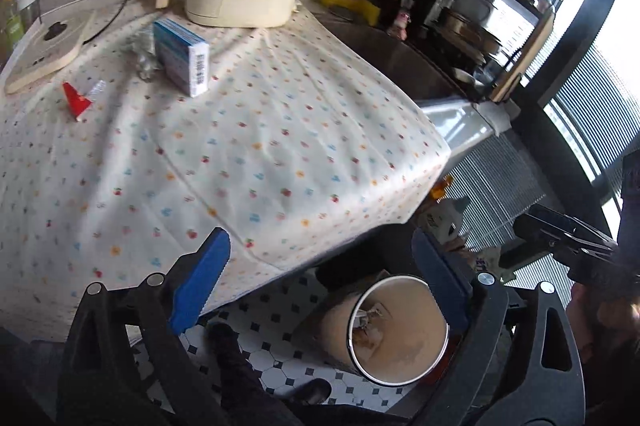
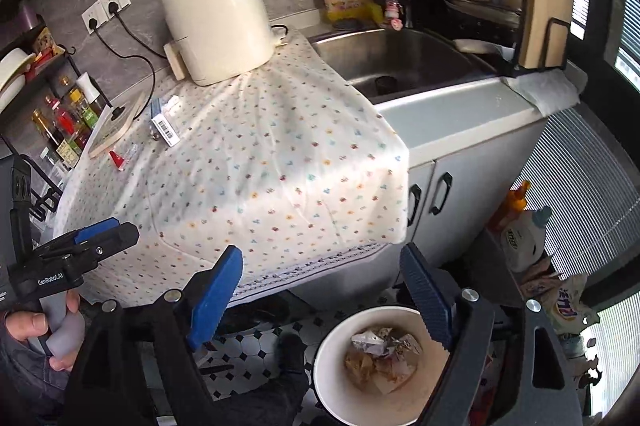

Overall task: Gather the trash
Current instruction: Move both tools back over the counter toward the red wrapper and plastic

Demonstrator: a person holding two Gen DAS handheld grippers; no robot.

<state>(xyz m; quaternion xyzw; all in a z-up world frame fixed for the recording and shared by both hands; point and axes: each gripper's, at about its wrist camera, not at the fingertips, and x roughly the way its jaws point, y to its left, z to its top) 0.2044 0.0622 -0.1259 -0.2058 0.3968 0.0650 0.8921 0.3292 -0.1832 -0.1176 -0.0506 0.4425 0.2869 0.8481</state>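
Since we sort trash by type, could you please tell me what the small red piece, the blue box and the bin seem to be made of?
Red piece: probably glossy plastic or foil wrapper, torn triangular scrap.
Blue box: printed cardboard, with crisp edges and a barcode panel.
Bin: likely smooth white plastic, with a rolled rim; stained inside.

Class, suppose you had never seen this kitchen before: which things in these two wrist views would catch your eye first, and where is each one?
The cream kettle stands at the back of the cherry-print tablecloth, with a blue box and a red scrap toward the cloth's left side. Below the cloth's edge, a white bin on the tiled floor holds crumpled trash. Both the left gripper and right gripper are open and empty.
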